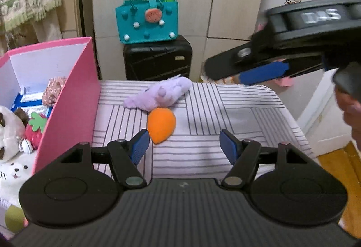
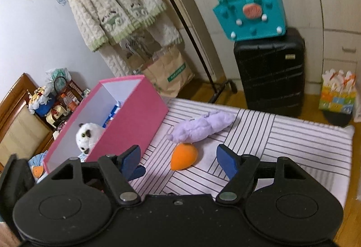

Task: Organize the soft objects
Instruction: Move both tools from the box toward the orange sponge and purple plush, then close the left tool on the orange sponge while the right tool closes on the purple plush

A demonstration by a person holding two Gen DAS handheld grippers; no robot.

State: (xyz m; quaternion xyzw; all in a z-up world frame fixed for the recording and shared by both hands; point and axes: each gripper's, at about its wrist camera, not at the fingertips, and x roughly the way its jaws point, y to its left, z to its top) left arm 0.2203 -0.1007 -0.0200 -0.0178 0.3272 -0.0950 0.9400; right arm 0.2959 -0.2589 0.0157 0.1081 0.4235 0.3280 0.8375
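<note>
**A:** On the striped bed point(image 1: 237, 111), what's left for you?

**B:** Two soft things lie out in the open: the orange plush point(image 1: 161, 125) nearest me, and the purple plush point(image 1: 162, 94) touching it on the far side. Both sit toward the left of the bed, near the pink box point(image 1: 72, 98).

**A:** And in the box?

**B:** It stands at the bed's left edge and already holds a good few: a panda plush point(image 2: 88, 134), a strawberry plush point(image 1: 33, 132), a white bear plush point(image 1: 15, 172) and others I can't make out. So I judge the job mostly done, with these two to go.

**A:** Are you holding anything?

**B:** No. My left tongs point(image 1: 183, 145) are spread wide and empty, low over the bed, with the orange plush just beyond the left finger. My right tongs point(image 2: 178, 160) are spread and empty too; in their own view the orange plush shows between the fingertips, untouched.

**A:** Next, then?

**B:** Probably closing on the orange plush, since it lies nearest, then carrying it left into the box.
</note>
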